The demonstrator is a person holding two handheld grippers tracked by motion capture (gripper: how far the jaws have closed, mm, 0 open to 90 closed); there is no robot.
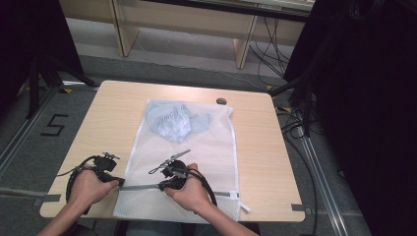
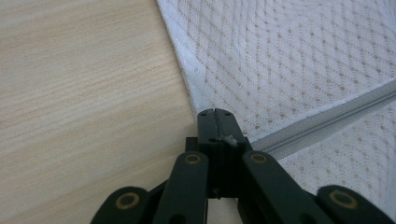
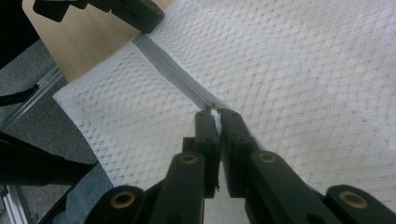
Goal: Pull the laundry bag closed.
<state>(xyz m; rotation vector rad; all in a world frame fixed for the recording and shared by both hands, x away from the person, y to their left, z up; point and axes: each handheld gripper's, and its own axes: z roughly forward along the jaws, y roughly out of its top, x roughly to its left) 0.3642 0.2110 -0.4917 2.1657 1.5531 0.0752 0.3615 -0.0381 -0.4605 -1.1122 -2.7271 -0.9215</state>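
The garment (image 1: pixel 173 121) inside the white mesh laundry bag (image 1: pixel 196 147) shows as a pale blue blur through the netting near the counter's far edge; what it is cannot be made out. The bag's near end hangs over the counter's (image 1: pixel 260 147) near edge, and the person's forearms are cut off at the bottom of the high view. The bag lies along the counter's middle, its grey zipper (image 2: pixel 322 123) running across it close to the near edge. The left claw (image 2: pixel 215 116) is clenched on the zipper's end at the bag's left border. The right claw (image 3: pixel 214 115) is clenched on the small white zipper pull (image 3: pixel 214 117), partway along the zipper. Bare counter lies to the left and right of the bag.
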